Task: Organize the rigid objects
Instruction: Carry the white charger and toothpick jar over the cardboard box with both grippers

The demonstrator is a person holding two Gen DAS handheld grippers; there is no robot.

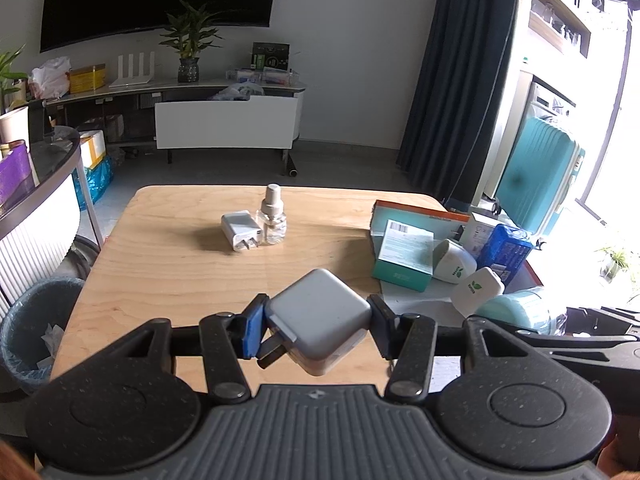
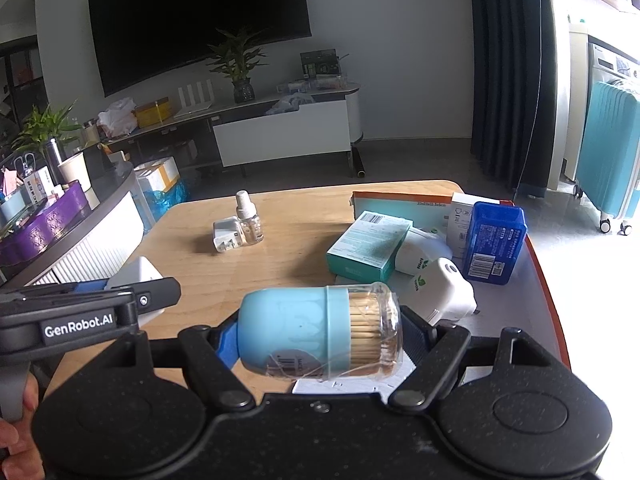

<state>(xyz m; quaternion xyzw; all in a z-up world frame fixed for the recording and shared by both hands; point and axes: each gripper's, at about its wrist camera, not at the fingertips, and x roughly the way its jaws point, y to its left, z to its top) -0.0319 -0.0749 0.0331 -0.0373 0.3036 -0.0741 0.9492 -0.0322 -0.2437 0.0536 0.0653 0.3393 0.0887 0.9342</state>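
Note:
My left gripper (image 1: 316,326) is shut on a grey square charger (image 1: 320,320), prongs toward the left finger, held above the near edge of the wooden table (image 1: 160,280). My right gripper (image 2: 320,336) is shut on a light-blue toothpick jar (image 2: 320,334) lying sideways with its clear end to the right. The left gripper also shows at the left of the right wrist view (image 2: 132,300). A small white charger (image 1: 240,232) and a clear spray bottle (image 1: 272,220) stand together at the table's far middle.
At the right lie a teal box (image 1: 404,254), two white plug-in devices (image 1: 454,260) (image 1: 476,290), a blue box (image 1: 506,250) and a flat orange-edged box (image 1: 420,210). A lined bin (image 1: 36,328) stands left of the table. A teal suitcase (image 1: 540,188) stands far right.

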